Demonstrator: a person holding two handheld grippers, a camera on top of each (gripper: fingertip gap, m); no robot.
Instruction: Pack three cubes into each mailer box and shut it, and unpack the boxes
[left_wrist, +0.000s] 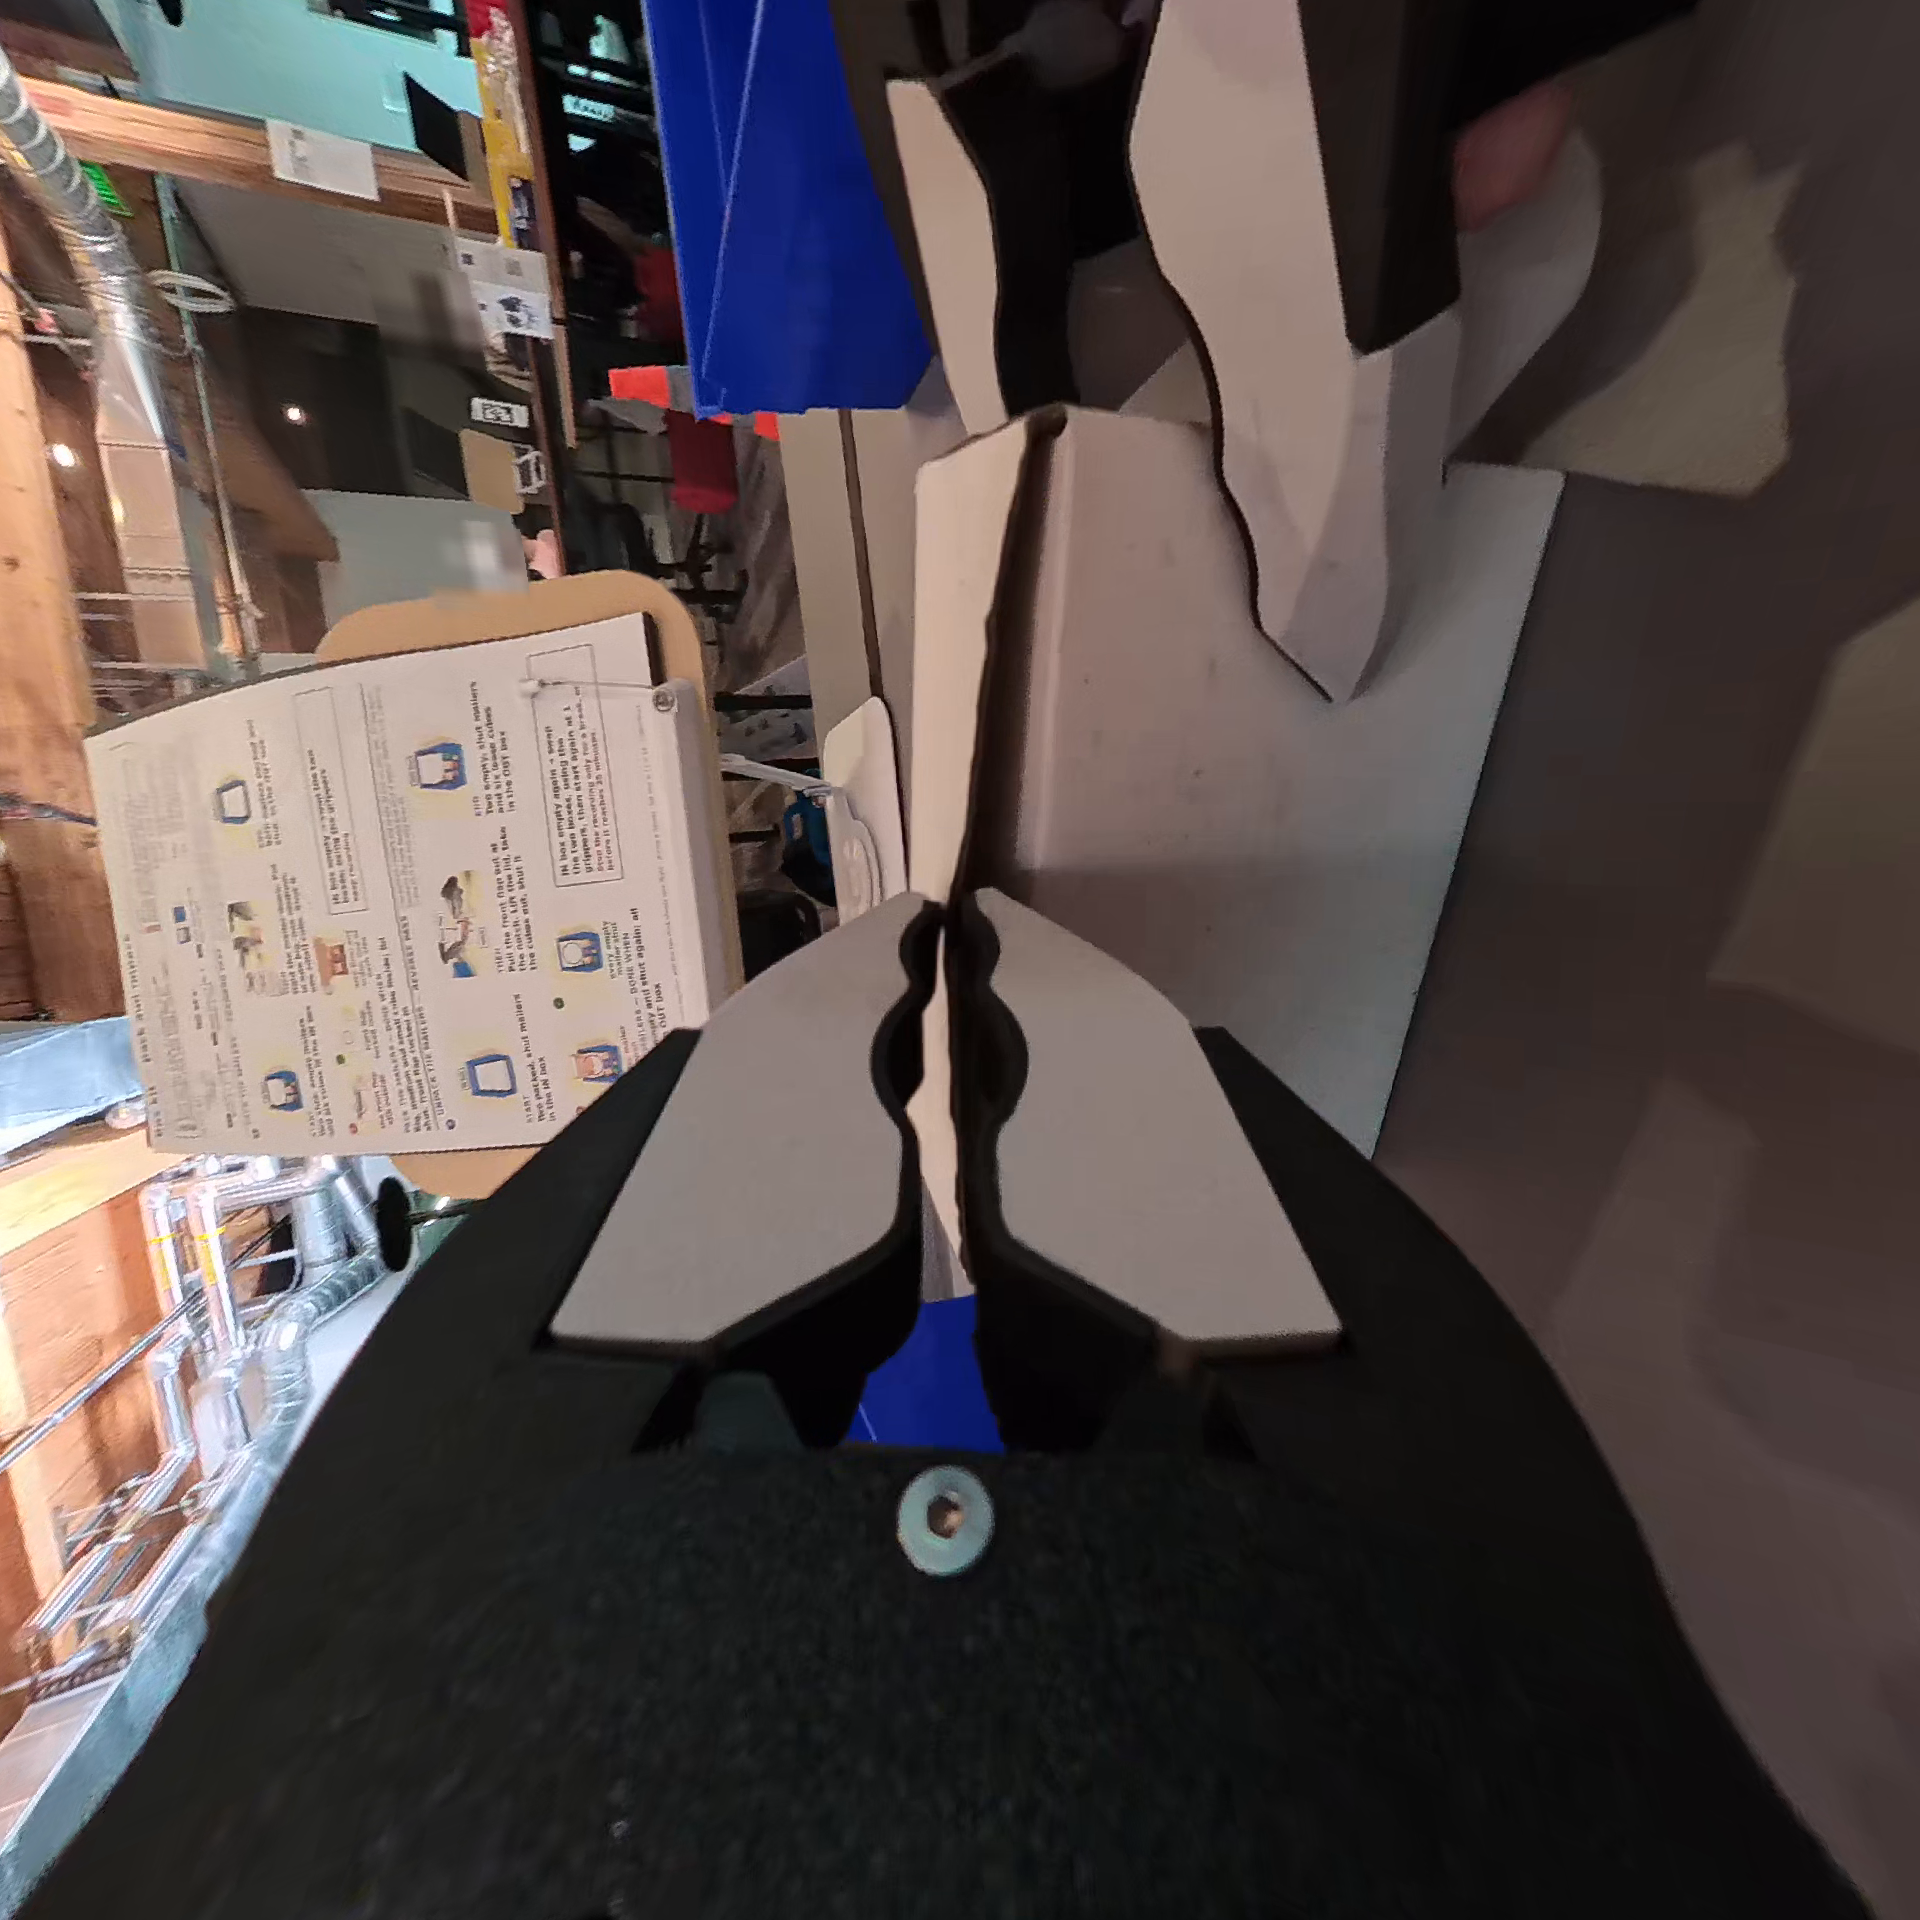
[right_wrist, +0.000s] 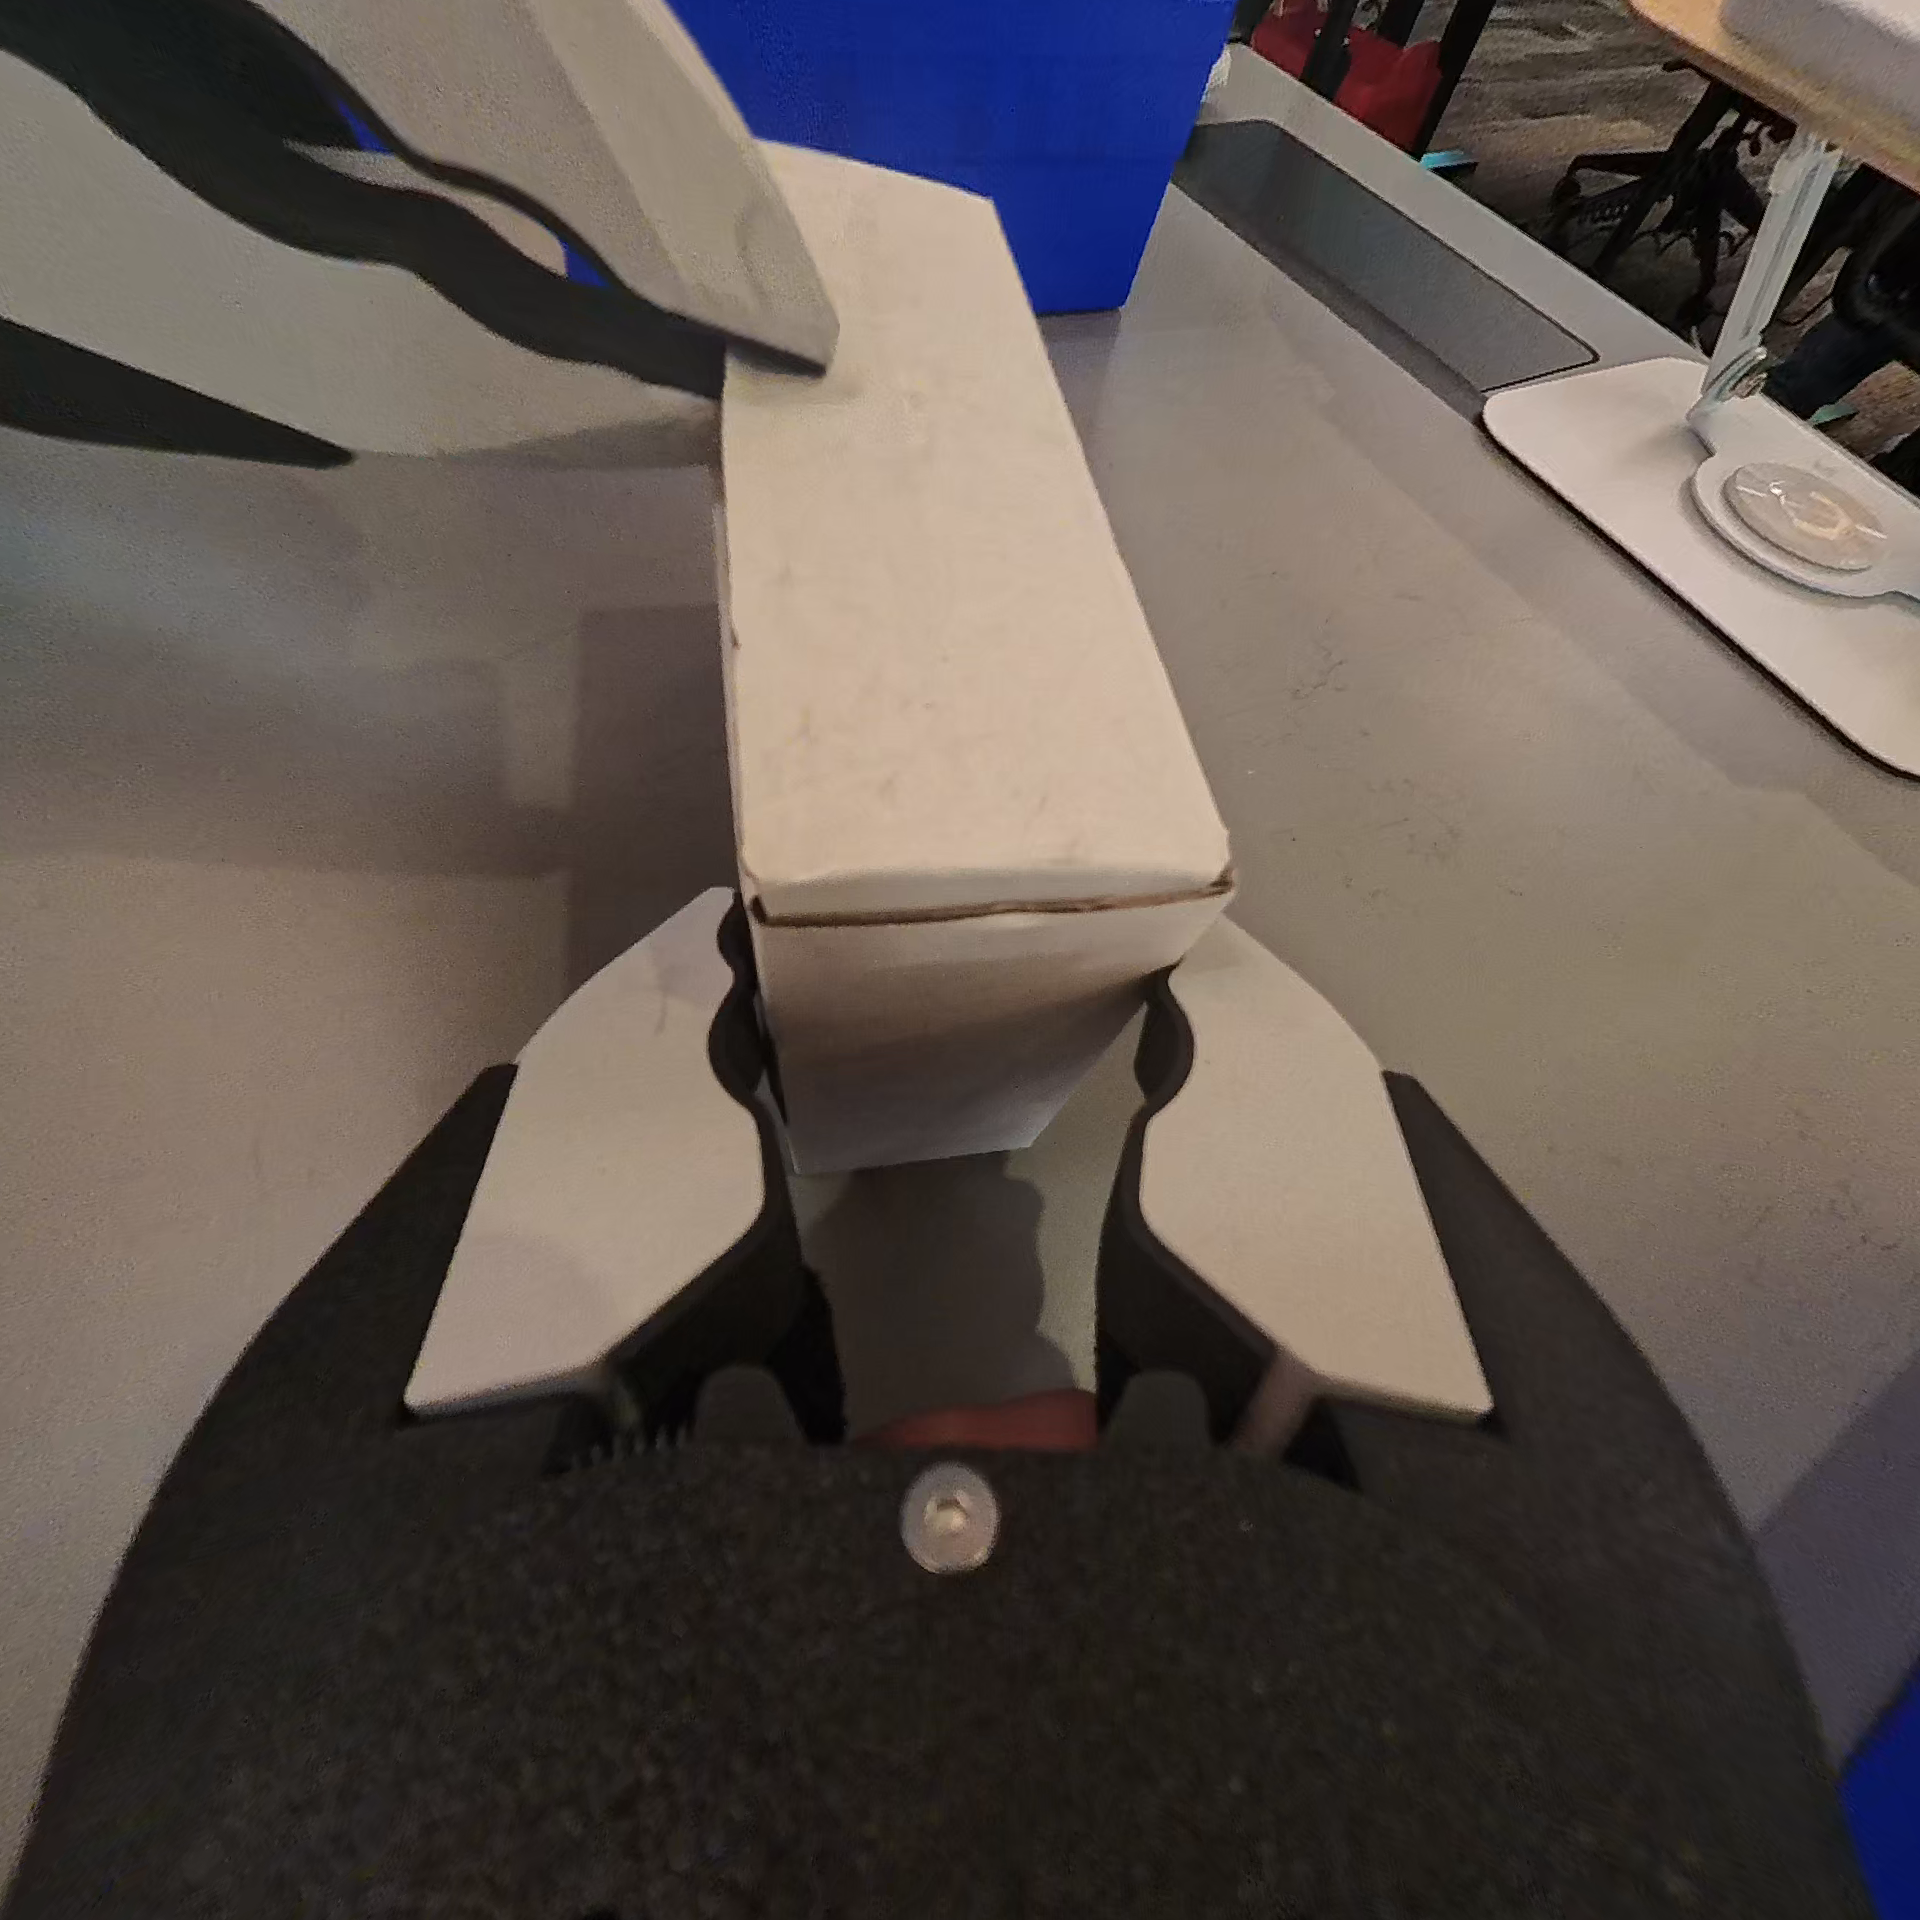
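Note:
A white mailer box (right_wrist: 935, 623), long and narrow, lies shut on the grey table (right_wrist: 1403, 831). My right gripper (right_wrist: 956, 935) is shut on its near end, one finger on each side. My left gripper (right_wrist: 748, 353) is at the far end of the box, its jaws nearly together. In the left wrist view my left gripper (left_wrist: 951, 909) pinches a thin edge of the box (left_wrist: 1143, 727) along its seam. The right gripper (left_wrist: 1164, 551) shows beyond it, straddling the other end. No cubes are in view.
A blue bin (right_wrist: 987, 135) stands just behind the box and also shows in the left wrist view (left_wrist: 790, 208). A white stand base (right_wrist: 1714, 540) sits at the right of the table. An instruction sheet (left_wrist: 416, 883) hangs on a stand. Another blue edge (right_wrist: 1870, 1766) shows near right. One gripper's finger ends stand about 8 centimeters off the other's.

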